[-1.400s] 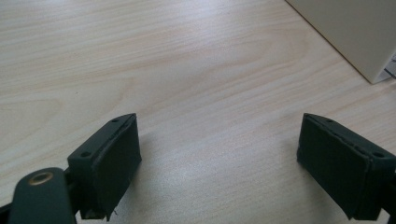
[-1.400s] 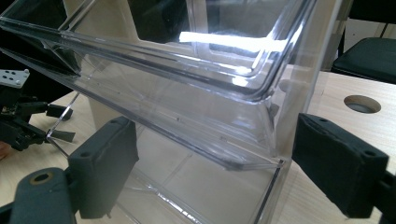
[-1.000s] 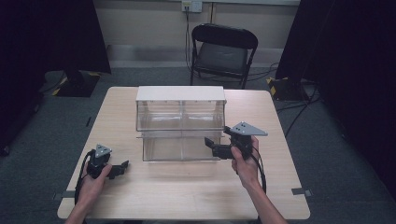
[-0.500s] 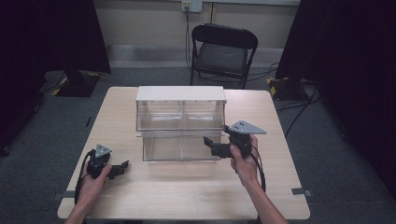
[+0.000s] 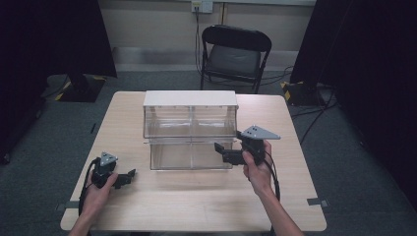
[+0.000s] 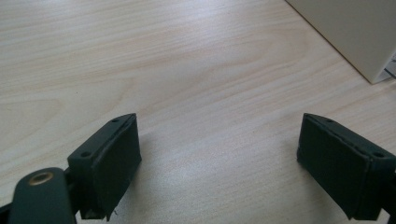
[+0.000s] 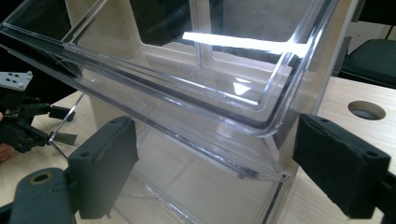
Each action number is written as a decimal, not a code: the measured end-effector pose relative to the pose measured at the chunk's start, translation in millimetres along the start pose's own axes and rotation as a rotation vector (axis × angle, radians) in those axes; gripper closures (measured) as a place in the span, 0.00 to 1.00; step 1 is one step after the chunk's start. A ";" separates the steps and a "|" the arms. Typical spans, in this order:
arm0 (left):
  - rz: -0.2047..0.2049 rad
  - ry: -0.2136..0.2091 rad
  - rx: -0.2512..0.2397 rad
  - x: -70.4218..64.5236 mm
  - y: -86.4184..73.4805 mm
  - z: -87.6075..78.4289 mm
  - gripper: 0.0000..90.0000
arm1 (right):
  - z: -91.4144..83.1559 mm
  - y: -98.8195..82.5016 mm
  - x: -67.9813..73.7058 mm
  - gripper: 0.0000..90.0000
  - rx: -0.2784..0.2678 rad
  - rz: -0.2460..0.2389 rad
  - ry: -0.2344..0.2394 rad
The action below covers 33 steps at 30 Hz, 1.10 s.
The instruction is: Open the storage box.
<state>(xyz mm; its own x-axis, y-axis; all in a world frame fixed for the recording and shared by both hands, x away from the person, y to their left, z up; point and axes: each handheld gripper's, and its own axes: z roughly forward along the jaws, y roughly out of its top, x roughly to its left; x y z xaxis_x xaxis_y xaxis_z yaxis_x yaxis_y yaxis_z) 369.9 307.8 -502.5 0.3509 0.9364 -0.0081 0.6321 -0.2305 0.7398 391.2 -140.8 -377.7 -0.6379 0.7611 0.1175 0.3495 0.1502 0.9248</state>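
Observation:
A clear plastic two-tier bin unit [image 5: 189, 130] with a cream top stands mid-table; both tiers look empty. My right gripper [image 5: 220, 150] hovers at its front right corner, jaws wide open and pointing left at the bin. In the right gripper view the clear bin's edge [image 7: 196, 100] runs just beyond the open right gripper [image 7: 215, 163]. My left gripper [image 5: 129, 176] rests low on the table at the front left, open, apart from the bin. The left gripper [image 6: 219, 168] has only bare wood between its jaws, with the cream side of the unit [image 6: 355, 32] ahead to the right.
The wooden table [image 5: 196, 201] has a cable hole [image 7: 366, 110] near the bin's right side. A black folding chair [image 5: 235, 54] stands behind the table. Dark curtains flank the room and cables lie on the grey floor.

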 end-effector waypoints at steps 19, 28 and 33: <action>0.000 0.000 0.000 0.0 0.0 0.0 0.14 | -1.4 0.6 -2.8 0.16 0.013 0.008 0.018; -0.001 0.001 0.000 -0.1 0.0 0.0 0.14 | -1.3 0.5 -3.3 0.16 0.012 0.008 0.022; -0.001 0.001 -0.001 -0.1 0.0 0.0 0.14 | -1.3 0.3 -3.3 0.16 0.013 0.010 0.022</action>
<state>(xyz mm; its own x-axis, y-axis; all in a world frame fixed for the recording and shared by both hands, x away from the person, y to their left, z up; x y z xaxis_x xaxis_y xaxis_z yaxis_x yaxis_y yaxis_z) 369.8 307.7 -502.6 0.3499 0.9368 -0.0081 0.6320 -0.2297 0.7402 392.5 -144.2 -377.3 -0.6494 0.7483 0.1352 0.3650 0.1508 0.9187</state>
